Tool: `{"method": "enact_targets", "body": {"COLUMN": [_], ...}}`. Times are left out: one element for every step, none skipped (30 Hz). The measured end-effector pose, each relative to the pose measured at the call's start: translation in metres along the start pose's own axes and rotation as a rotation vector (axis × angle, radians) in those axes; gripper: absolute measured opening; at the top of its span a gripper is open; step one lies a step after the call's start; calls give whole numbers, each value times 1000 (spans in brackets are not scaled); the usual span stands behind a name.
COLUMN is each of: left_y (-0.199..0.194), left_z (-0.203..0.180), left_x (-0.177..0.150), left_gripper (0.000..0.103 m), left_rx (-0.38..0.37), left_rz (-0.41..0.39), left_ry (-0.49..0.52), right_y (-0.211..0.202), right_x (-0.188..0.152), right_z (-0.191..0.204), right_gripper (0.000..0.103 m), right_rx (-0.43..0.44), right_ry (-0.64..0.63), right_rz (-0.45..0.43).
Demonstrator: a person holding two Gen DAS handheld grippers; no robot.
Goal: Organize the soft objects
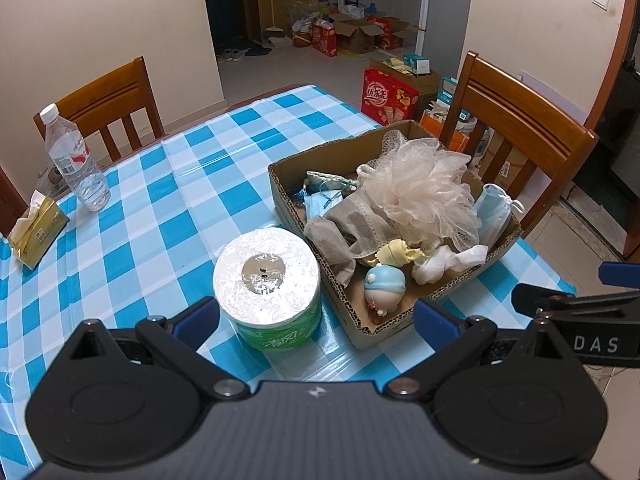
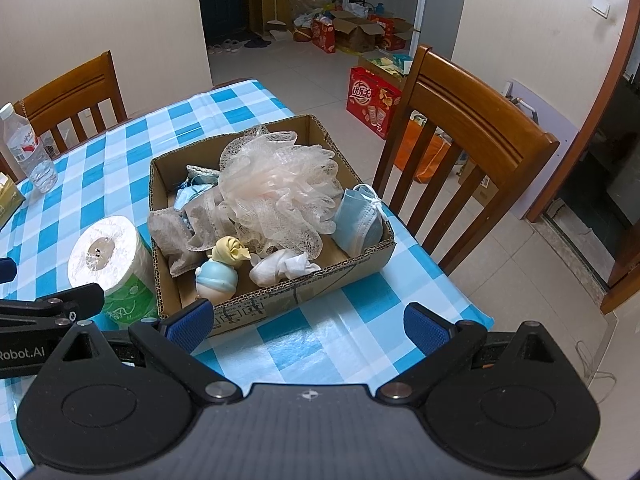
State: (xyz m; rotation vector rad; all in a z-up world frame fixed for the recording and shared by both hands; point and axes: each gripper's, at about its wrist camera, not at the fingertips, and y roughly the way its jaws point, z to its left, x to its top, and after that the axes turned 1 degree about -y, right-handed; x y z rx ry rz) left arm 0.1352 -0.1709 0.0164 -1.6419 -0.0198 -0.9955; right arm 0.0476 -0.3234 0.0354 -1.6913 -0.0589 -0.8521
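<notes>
Blue-and-white checked cloth covers the table, which carries a shallow cardboard box already heaped with soft items: bath pouf, face mask, grey cloth, small plush doll. One toilet paper roll stands upright outside, touching the box's left wall. Left gripper has fingers spread apart and empty, roll directly ahead near its left finger. Right gripper, likewise parted and empty, faces the box front. Judgement: left is nearer the roll; box lies to its right.
</notes>
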Motion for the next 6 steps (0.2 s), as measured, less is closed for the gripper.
{"method": "enact_targets", "body": {"left_y": [0,-1,0,0,0,1], "left_z": [1,1,2,2,2,2], "left_x": [0,0,0,0,0,0], "left_gripper": [102,102,102,102,102,102], "left_rx": [0,0,1,0,0,0], "left_rz": [0,-1,-1,-1,-1,0], "left_ry": [-1,-1,-2,-2,-2,-3], "right_y": [0,0,0,0,0,0], "right_x": [0,0,0,0,0,0], "right_z": [0,0,0,0,0,0], "right_gripper": [103,103,103,103,103,103], "right_rx": [0,2,1,0,0,0], "right_ry": [0,2,1,1,0,0], "right_rz": [0,0,1,0,-1,0]}}
